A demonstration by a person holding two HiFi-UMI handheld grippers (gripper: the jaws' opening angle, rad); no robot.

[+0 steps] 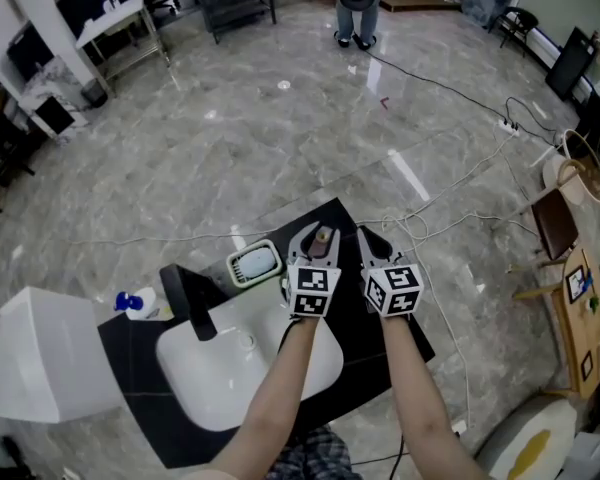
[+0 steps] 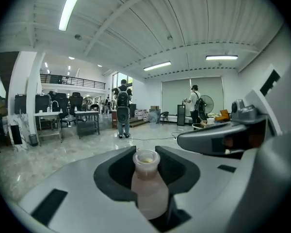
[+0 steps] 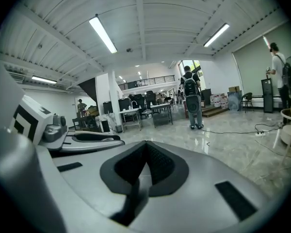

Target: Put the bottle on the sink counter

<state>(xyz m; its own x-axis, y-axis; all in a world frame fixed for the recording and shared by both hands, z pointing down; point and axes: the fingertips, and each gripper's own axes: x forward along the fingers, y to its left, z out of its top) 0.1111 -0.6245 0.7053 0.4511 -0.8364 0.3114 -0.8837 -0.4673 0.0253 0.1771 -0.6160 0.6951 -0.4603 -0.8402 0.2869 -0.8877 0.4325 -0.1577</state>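
Note:
A small pinkish bottle [image 2: 148, 188] with an open round mouth stands upright between the dark pads of my left gripper [image 2: 147, 171], which is shut on it. From above, the bottle [image 1: 322, 236] shows as a brownish cap between the left gripper [image 1: 318, 240] jaws, over the far edge of the black sink counter [image 1: 355, 353]. My right gripper [image 1: 372, 241] hovers just to its right, over the same far edge. In the right gripper view its pads [image 3: 157, 164] meet at the tip with nothing between them; the right gripper [image 3: 145, 149] is shut.
A white basin [image 1: 242, 363] with a black faucet [image 1: 195, 303] is set in the counter. A green-rimmed soap dish [image 1: 254, 262] sits at the back, a blue-capped bottle [image 1: 135, 303] at the left, beside a white box [image 1: 40, 353]. Cables [image 1: 450, 183] cross the marble floor. A person [image 1: 358, 3] stands far off.

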